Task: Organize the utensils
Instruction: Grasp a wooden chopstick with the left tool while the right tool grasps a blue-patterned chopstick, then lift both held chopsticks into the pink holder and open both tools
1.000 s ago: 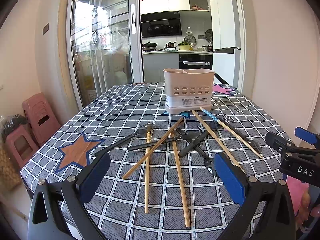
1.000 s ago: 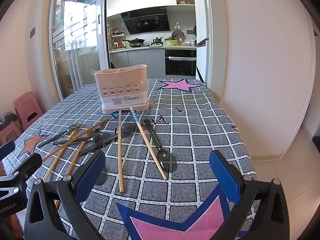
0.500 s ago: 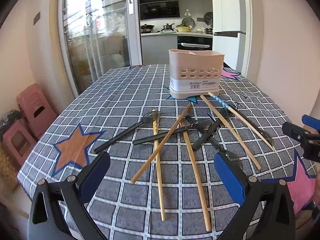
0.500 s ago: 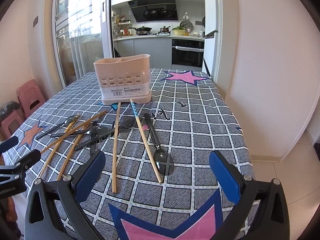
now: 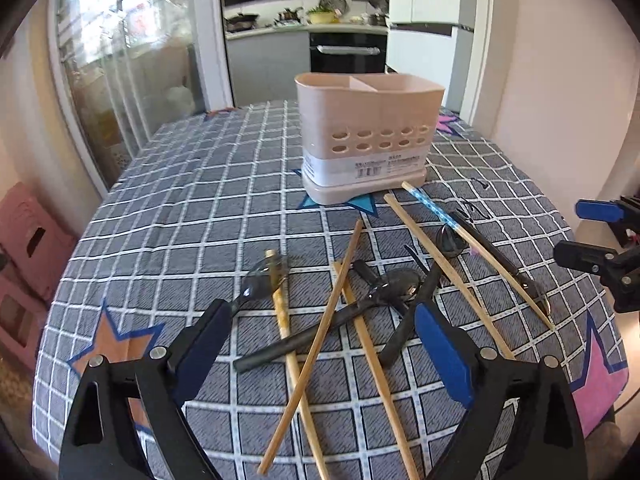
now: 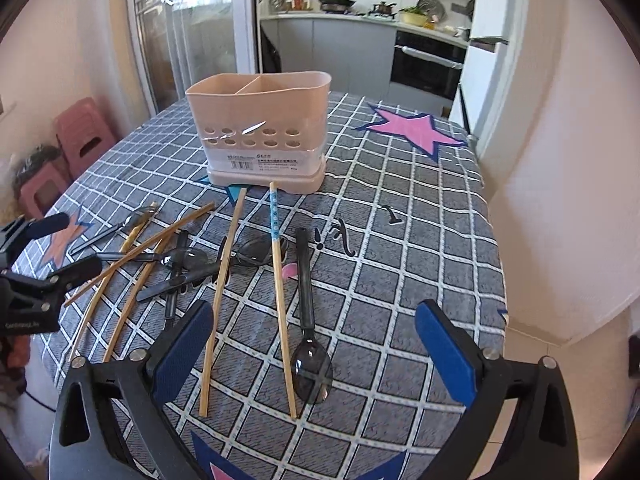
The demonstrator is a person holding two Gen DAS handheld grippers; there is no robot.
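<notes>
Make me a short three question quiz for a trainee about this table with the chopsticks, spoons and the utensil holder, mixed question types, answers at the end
1. True or false: the holder already has utensils standing in it.
2. How many compartments does the holder show at its top?
3. Multiple choice: the chopstick with the blue patterned end lies
A. inside the holder
B. flat on the tablecloth, beside a black spoon
C. between the right gripper's pads, clamped

Key
1. False: both compartments look empty, and the chopsticks and spoons all lie on the tablecloth.
2. Two, split by one divider.
3. B. The right gripper's jaws are closing but grip nothing; the left gripper is open too.
</notes>
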